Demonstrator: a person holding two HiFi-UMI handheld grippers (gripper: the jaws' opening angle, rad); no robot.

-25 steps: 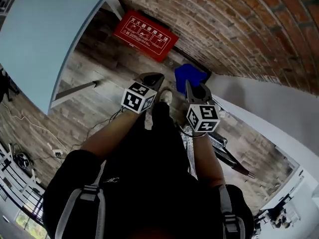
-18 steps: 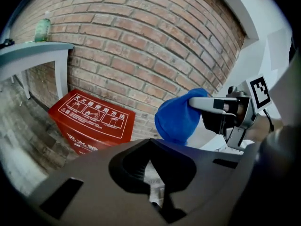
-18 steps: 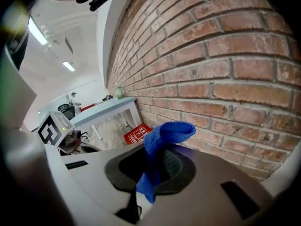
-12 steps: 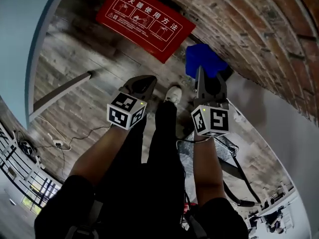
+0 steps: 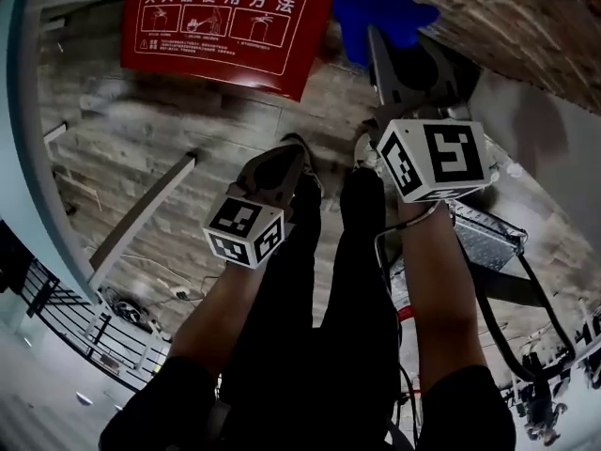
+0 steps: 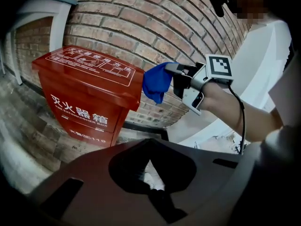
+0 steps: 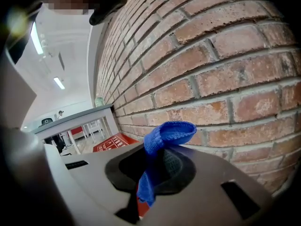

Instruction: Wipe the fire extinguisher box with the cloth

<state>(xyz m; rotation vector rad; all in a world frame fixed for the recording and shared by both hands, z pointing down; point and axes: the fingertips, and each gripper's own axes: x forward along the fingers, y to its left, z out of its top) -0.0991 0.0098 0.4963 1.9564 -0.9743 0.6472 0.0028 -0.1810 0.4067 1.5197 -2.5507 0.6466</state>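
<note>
The red fire extinguisher box (image 5: 225, 22) stands against the brick wall, its lid with white printed instructions facing up. In the left gripper view the box (image 6: 89, 95) is at the left. My right gripper (image 5: 377, 38) is shut on a blue cloth (image 5: 380, 9) and holds it in the air just right of the box's lid, close to the bricks. The cloth (image 7: 162, 142) sticks up out of the right gripper (image 7: 157, 152), with the box lid (image 7: 110, 144) below. My left gripper (image 5: 282, 163) hangs lower over the floor, shut with nothing in it (image 6: 149, 144).
A brick wall (image 5: 535, 26) runs behind the box. A pale table edge (image 5: 14, 148) and its grey leg (image 5: 141, 214) are at the left. A metal step frame (image 5: 488, 242) stands at the right. Cables (image 5: 141, 299) lie on the wooden floor. The person's legs fill the middle.
The view has closed in on the box, which now fills the top. My right gripper has carried the cloth up beside the lid. The left gripper stays low.
</note>
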